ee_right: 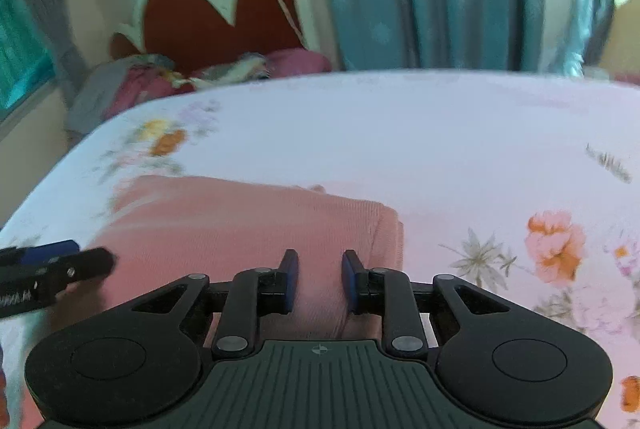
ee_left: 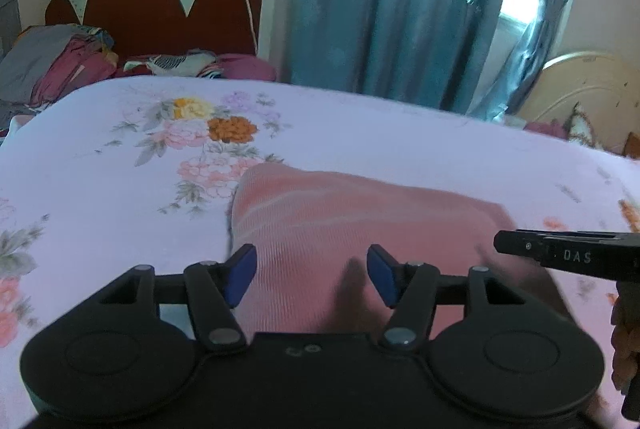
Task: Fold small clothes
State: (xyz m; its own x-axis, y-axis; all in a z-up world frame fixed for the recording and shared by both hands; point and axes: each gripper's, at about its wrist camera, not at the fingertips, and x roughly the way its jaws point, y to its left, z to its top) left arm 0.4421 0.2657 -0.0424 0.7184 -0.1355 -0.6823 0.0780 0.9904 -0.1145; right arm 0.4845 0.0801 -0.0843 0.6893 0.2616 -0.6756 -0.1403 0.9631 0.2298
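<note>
A folded pink ribbed garment (ee_left: 340,221) (ee_right: 240,221) lies flat on the floral bedsheet (ee_left: 120,189) (ee_right: 400,133). My left gripper (ee_left: 311,261) hovers over the garment's left half. Its blue pads stand wide apart with nothing pinched between them. My right gripper (ee_right: 318,257) is above the garment's right part near the folded edge. Its jaws stand a narrow gap apart, and the cloth shows below them, not pressed. In the left wrist view the right gripper (ee_left: 504,243) reaches in from the right edge. The right wrist view shows the left gripper (ee_right: 94,255) at the left.
A red headboard with a white rim (ee_left: 160,1) stands at the bed's far end, with a pile of bedding and clothes (ee_left: 60,65) below it. Blue curtains (ee_left: 400,9) hang behind. A cream headboard (ee_left: 580,89) is at the right. A hand (ee_left: 624,341) shows at the right edge.
</note>
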